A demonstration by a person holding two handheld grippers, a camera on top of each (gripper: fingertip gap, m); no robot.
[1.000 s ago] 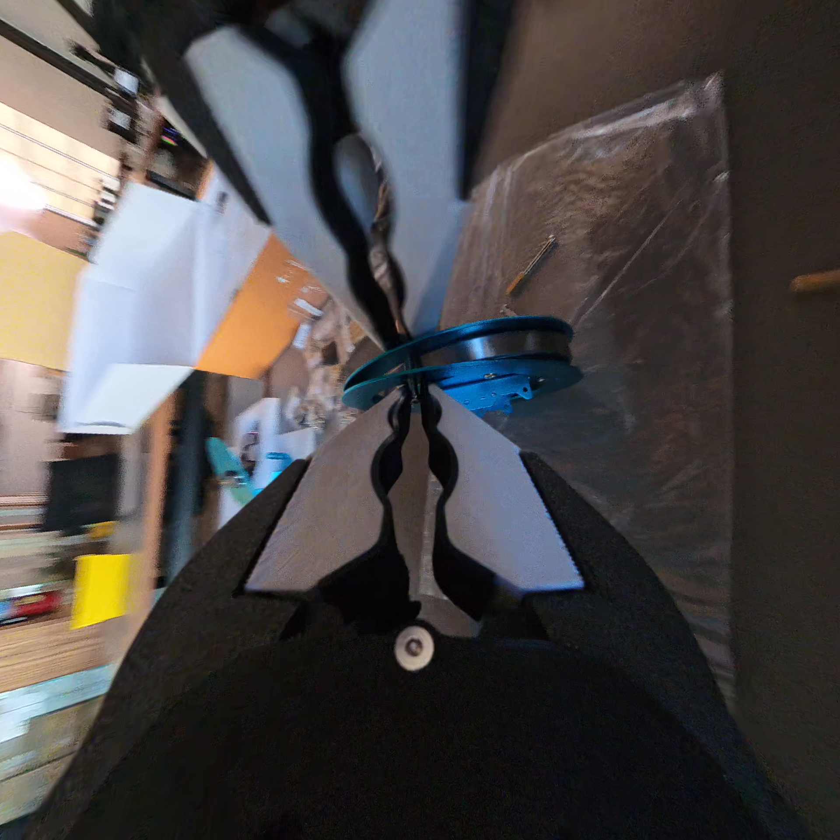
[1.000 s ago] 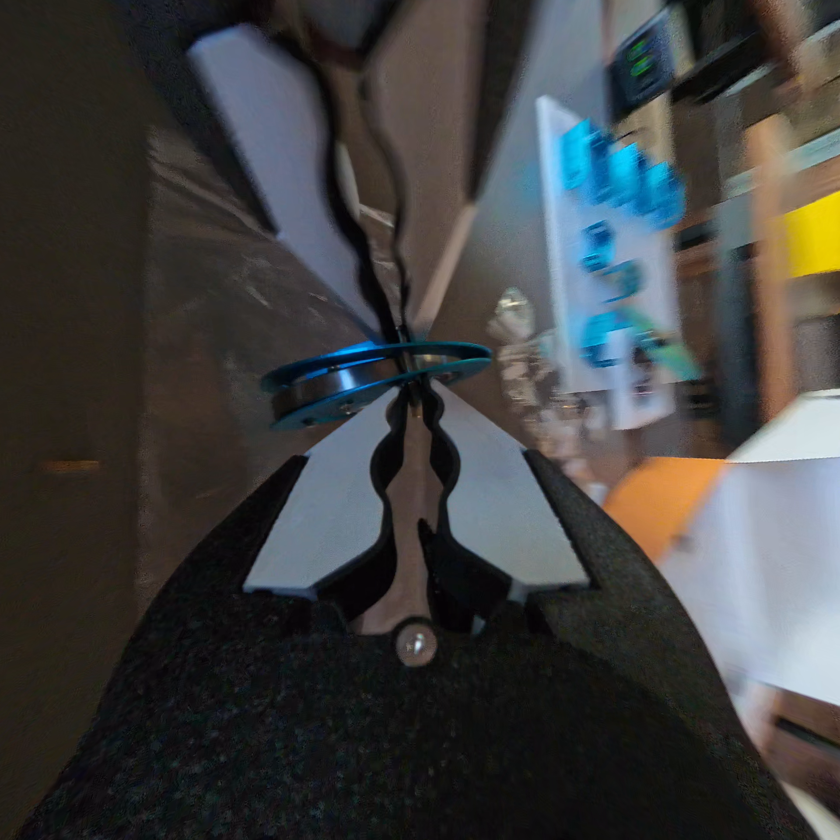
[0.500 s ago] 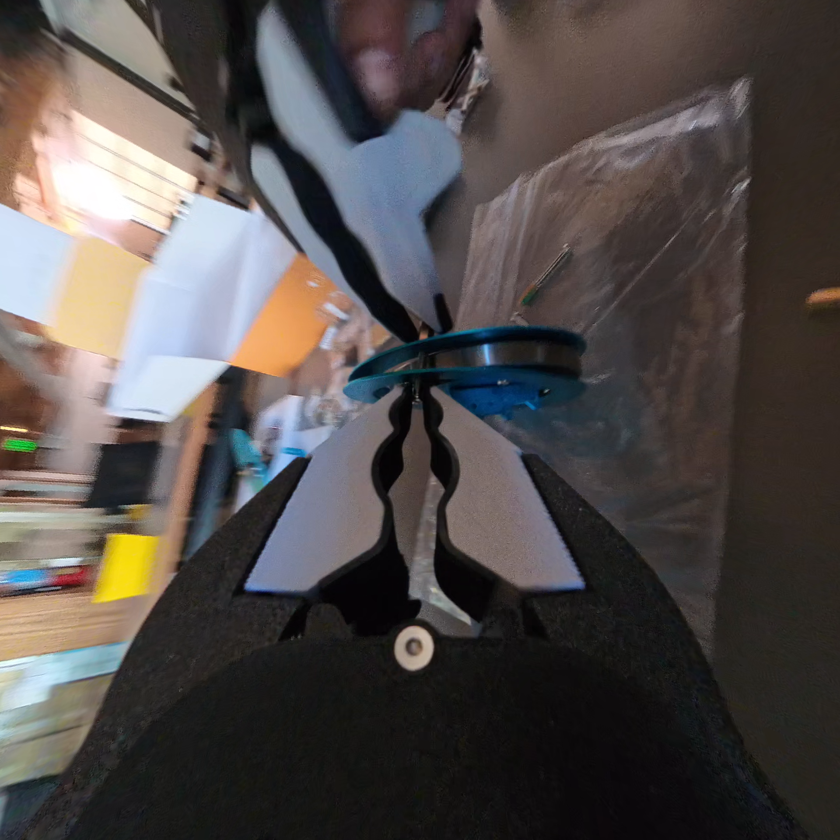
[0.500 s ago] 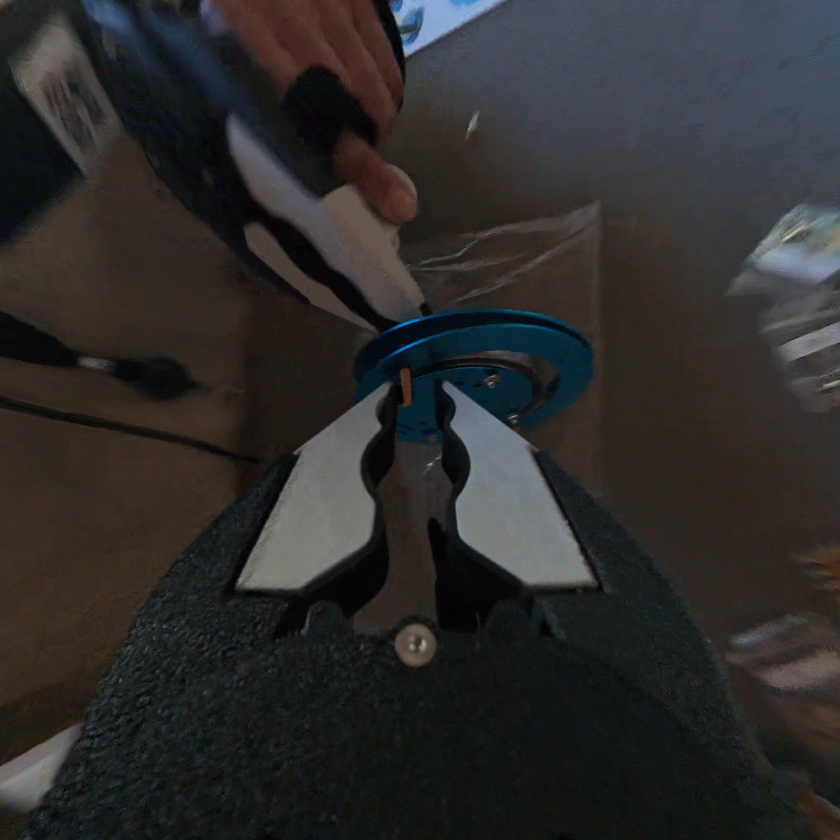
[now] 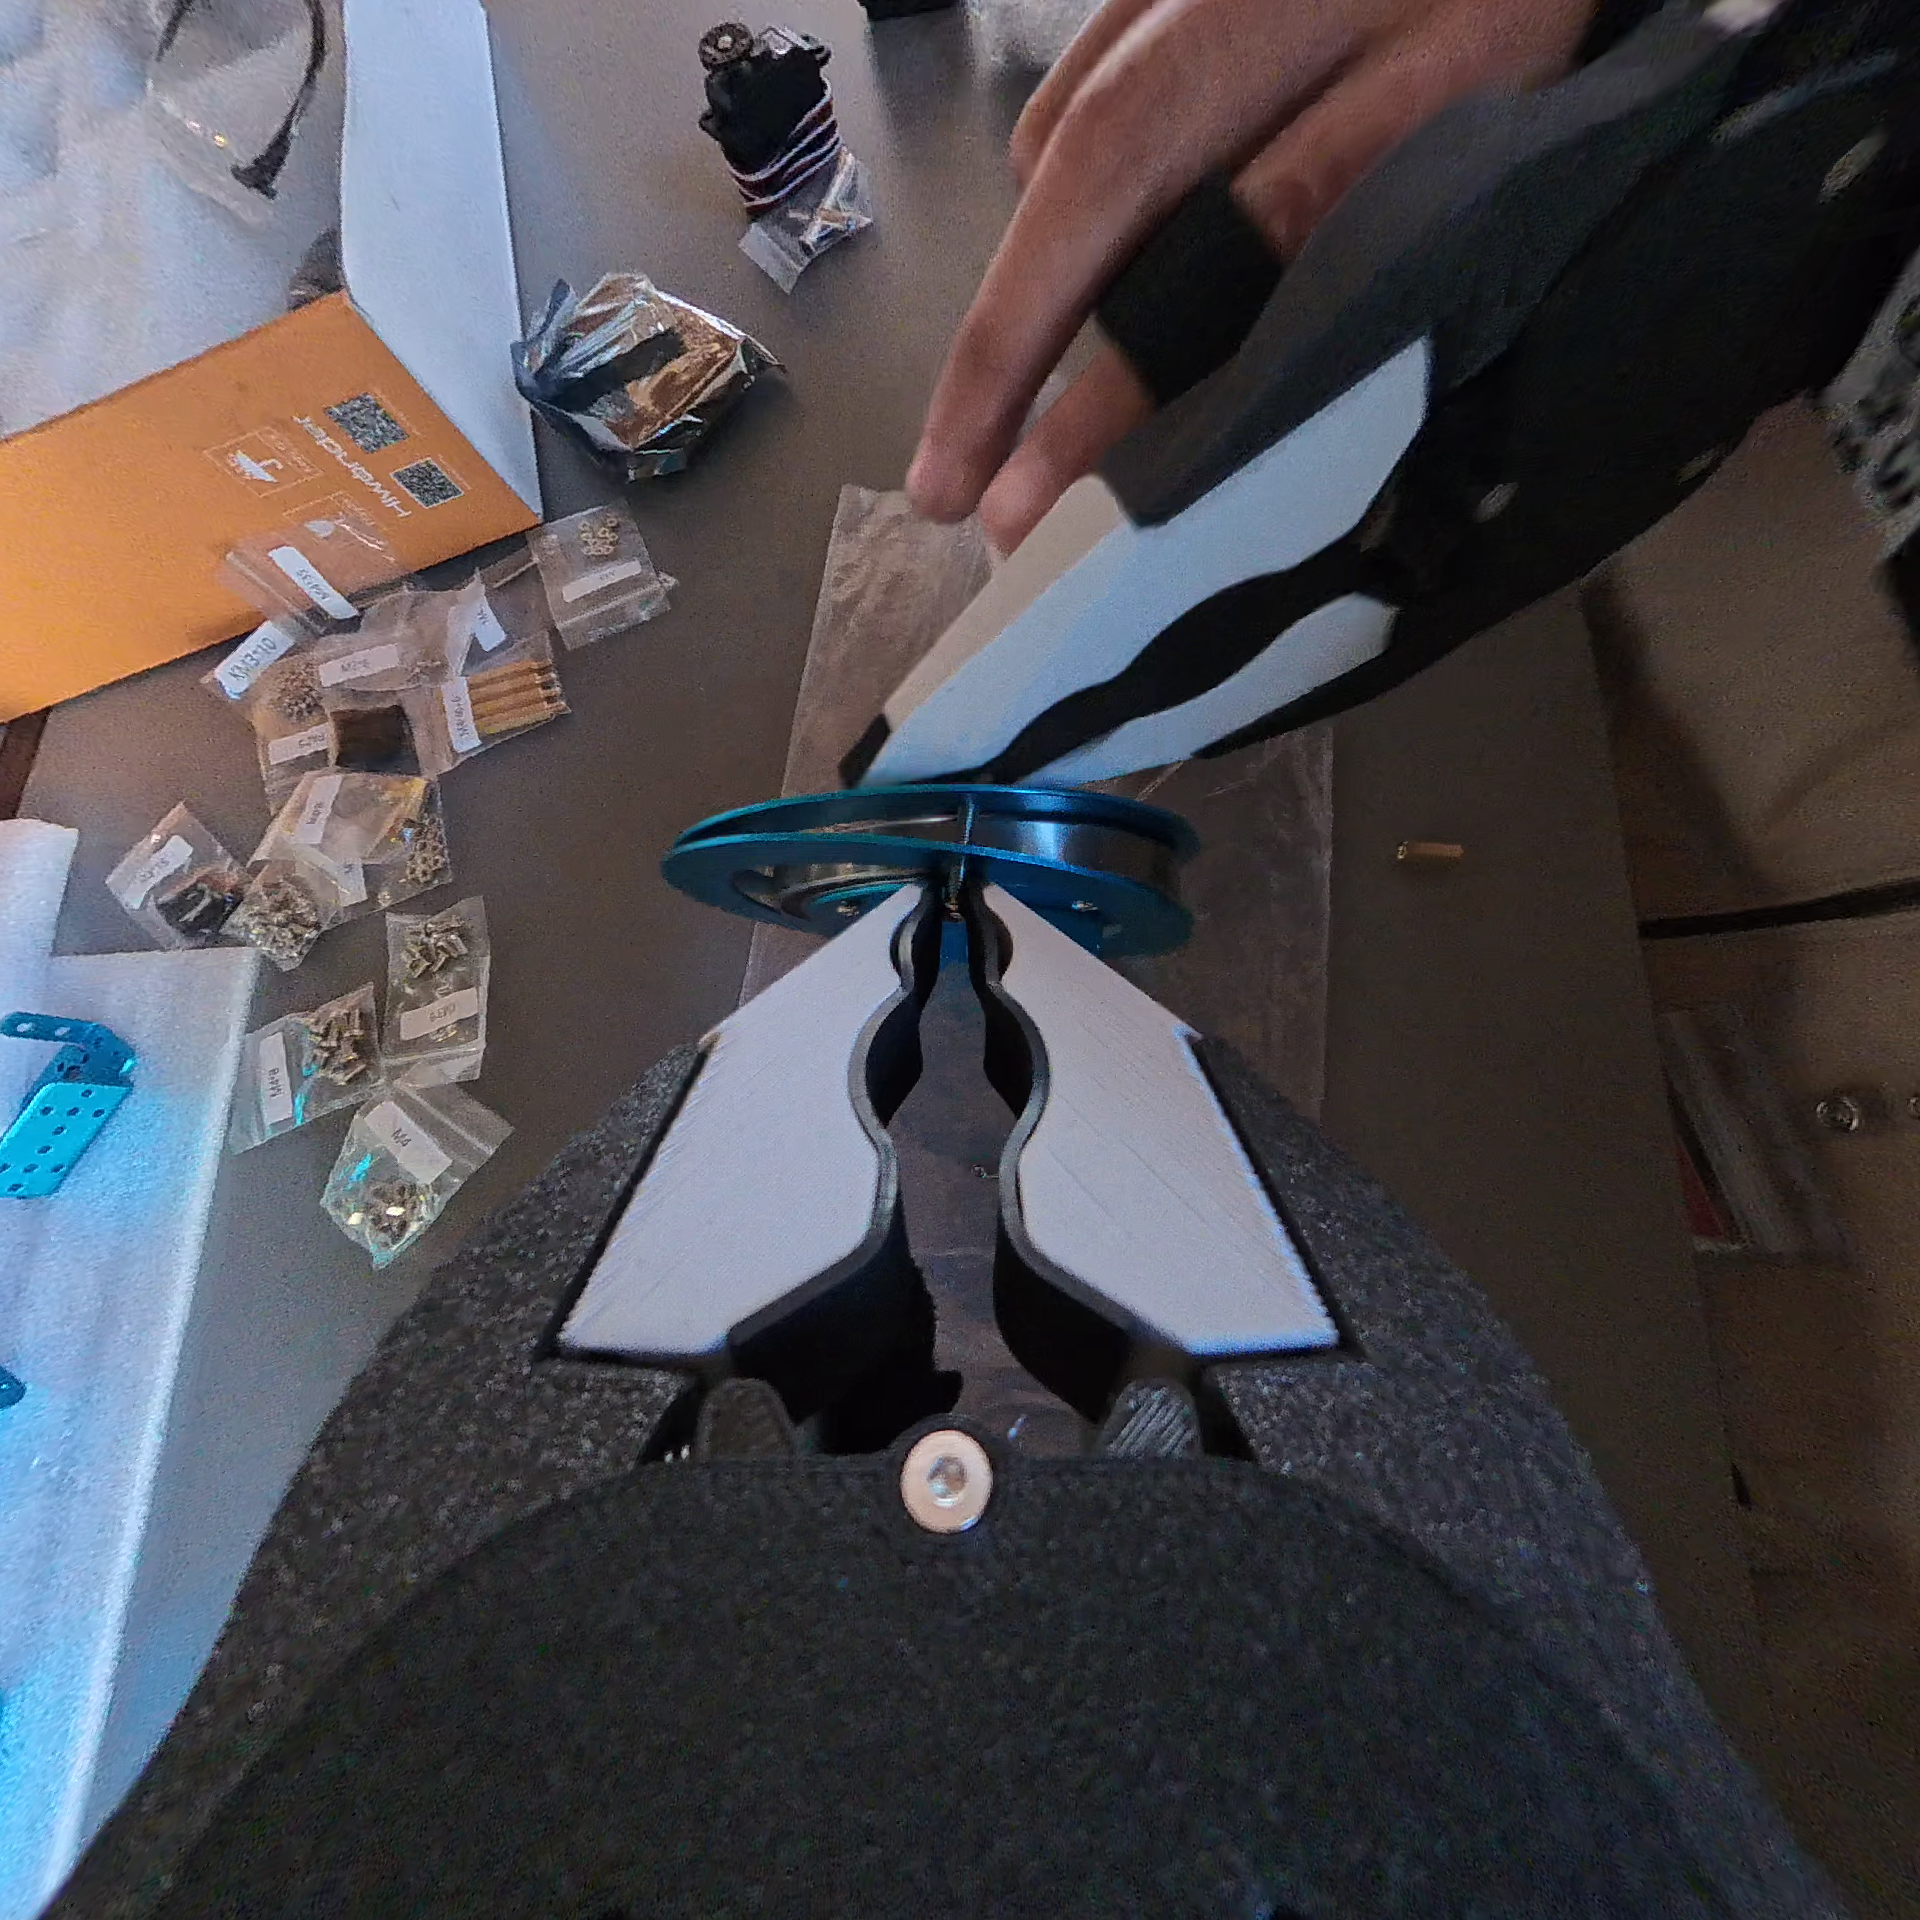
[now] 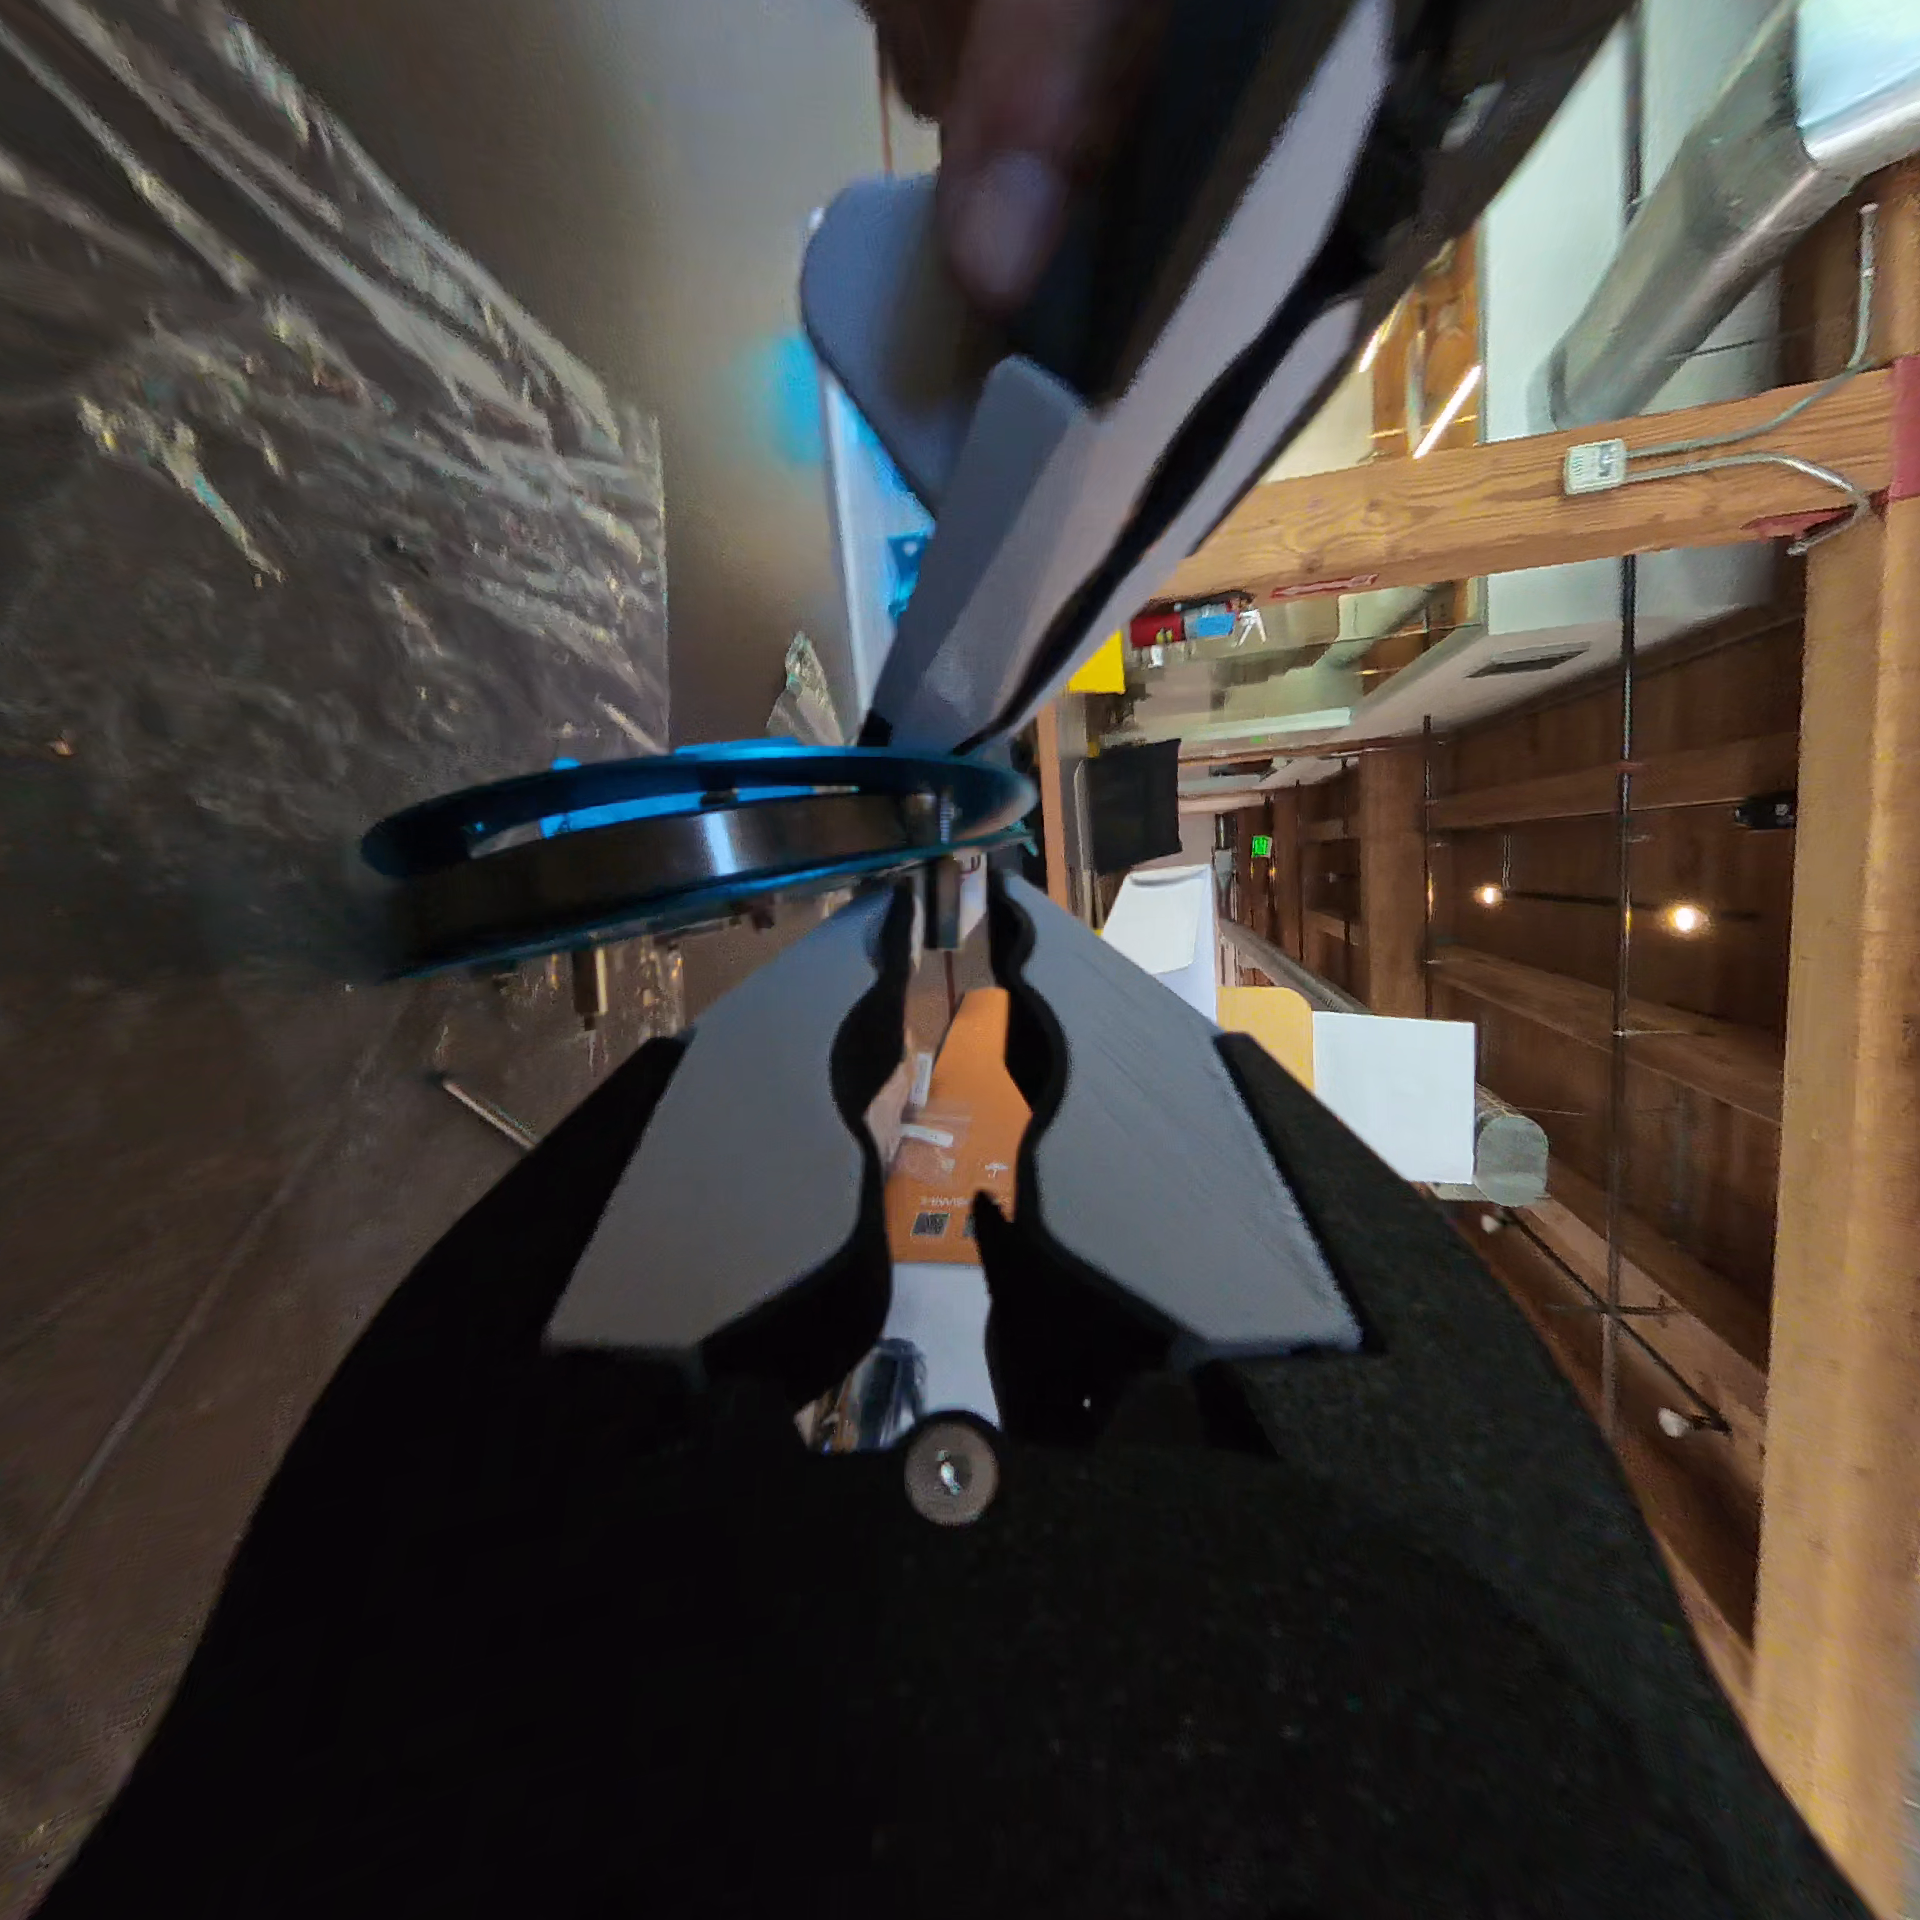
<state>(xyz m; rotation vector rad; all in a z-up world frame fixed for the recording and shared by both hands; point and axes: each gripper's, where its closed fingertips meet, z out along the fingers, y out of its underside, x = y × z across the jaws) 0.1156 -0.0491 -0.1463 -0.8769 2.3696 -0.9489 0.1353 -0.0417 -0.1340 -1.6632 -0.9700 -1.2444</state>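
Observation:
A blue ring assembly, two blue discs with a dark bearing between them, is held in the air above a clear plastic bag on the grey table. My left gripper is shut on the ring's near rim. My right gripper, held by a hand, comes in from the upper right and meets the ring's far rim. In the right wrist view the right gripper is shut on the rim of the ring at a small post. The left gripper meets the ring from above.
An orange-and-white box, several small bags of screws, a foil bag and a servo motor lie to the left and behind. White foam with a blue bracket lies at the left edge. A brass standoff lies to the right. Less than 4 cm separates the two grippers' tips.
Both grippers have turned with the ring held between them. The left view now looks down on the table. The right view has swung back from the table to looking sideways.

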